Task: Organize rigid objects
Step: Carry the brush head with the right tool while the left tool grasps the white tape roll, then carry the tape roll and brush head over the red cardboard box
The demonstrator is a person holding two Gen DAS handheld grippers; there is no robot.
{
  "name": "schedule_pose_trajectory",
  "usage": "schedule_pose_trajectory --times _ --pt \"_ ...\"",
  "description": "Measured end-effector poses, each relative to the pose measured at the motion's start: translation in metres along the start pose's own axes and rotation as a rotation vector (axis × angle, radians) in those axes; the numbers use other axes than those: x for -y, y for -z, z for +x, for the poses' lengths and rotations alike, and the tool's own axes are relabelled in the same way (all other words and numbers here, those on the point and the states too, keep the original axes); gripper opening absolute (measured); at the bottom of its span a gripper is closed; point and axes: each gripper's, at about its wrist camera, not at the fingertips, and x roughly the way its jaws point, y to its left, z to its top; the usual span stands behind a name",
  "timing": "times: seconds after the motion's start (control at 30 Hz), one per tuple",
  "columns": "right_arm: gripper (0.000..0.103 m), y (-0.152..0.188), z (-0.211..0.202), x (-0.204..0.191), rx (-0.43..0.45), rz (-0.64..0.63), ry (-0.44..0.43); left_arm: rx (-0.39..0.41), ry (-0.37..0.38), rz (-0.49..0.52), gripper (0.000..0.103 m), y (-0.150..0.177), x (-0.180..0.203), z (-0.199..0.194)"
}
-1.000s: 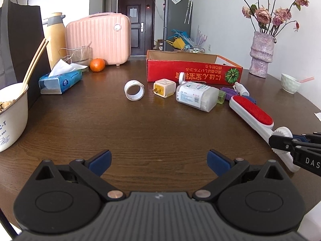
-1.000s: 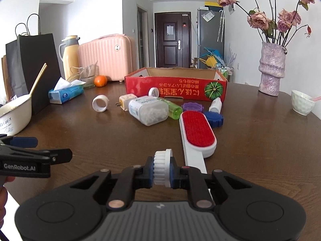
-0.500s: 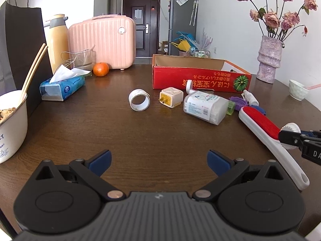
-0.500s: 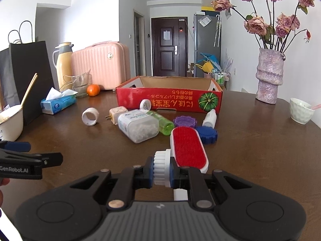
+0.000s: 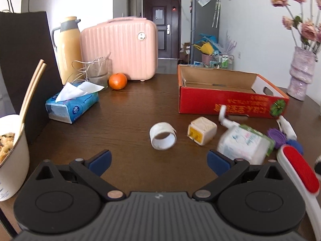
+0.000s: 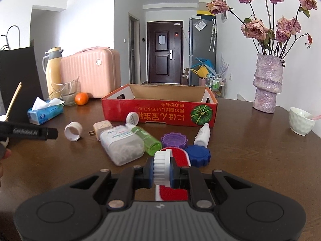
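My right gripper (image 6: pixel 162 170) is shut on the white ribbed end of a red lint brush (image 6: pixel 177 153). It holds the brush above a blue lid (image 6: pixel 197 155) and a purple lid (image 6: pixel 174 138). Beyond them lie a cotton-swab box (image 6: pixel 122 146), a green bottle (image 6: pixel 146 138), a small white bottle (image 6: pixel 202 135) and a charger plug (image 6: pixel 102 129). The open red cardboard box (image 6: pixel 158 110) stands behind them. My left gripper (image 5: pixel 159 160) is open, just short of a white tape ring (image 5: pixel 163 138), with nothing between its fingers. In the left wrist view the brush (image 5: pixel 299 170) shows at the right edge.
On the left stand a tissue pack (image 5: pixel 71 106), an orange (image 5: pixel 118 81), a glass (image 5: pixel 98 72), a thermos (image 5: pixel 68 48), a pink case (image 5: pixel 120 48), a black bag (image 5: pixel 24 60) and a food bowl with chopsticks (image 5: pixel 14 154). A flower vase (image 6: pixel 267 84) and a small white bowl (image 6: pixel 301 120) are at the right.
Both grippers have moved forward over the table toward the clutter and the red box. The right one carries the brush along; the left one has come close to the tape ring.
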Motion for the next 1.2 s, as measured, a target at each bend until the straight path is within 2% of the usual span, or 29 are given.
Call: schedule_pose_trajectory --times 0.43,0.7,0.73,0.8,0.83,0.87,0.97,1.2 --pt "0.014 -0.018 0.029 0.015 0.019 0.036 0.046 -0.041 -0.116 -0.074 0.103 -0.033 -0.007 0.071" --pt "0.014 -0.016 0.041 0.017 0.003 0.046 0.054 -0.112 -0.112 -0.076 0.100 -0.029 -0.006 0.104" --pt "0.014 -0.016 0.042 0.017 0.001 0.046 0.054 -0.112 -0.107 -0.074 0.097 -0.028 -0.006 0.106" --pt "0.014 -0.015 0.042 0.017 -0.001 0.046 0.055 -0.120 -0.093 -0.061 0.083 -0.027 -0.005 0.111" --pt "0.014 -0.015 0.042 0.017 -0.001 0.046 0.055 -0.132 -0.075 -0.052 0.061 -0.027 -0.004 0.113" --pt "0.014 -0.015 0.042 0.017 0.001 0.047 0.055 -0.148 -0.052 -0.047 0.048 -0.027 -0.005 0.115" --pt "0.014 -0.015 0.041 0.018 0.006 0.049 0.055 -0.140 -0.038 -0.047 0.044 -0.026 -0.006 0.110" --pt "0.014 -0.017 0.040 0.018 0.005 0.047 0.053 -0.042 -0.021 -0.013 0.044 -0.028 0.000 0.076"
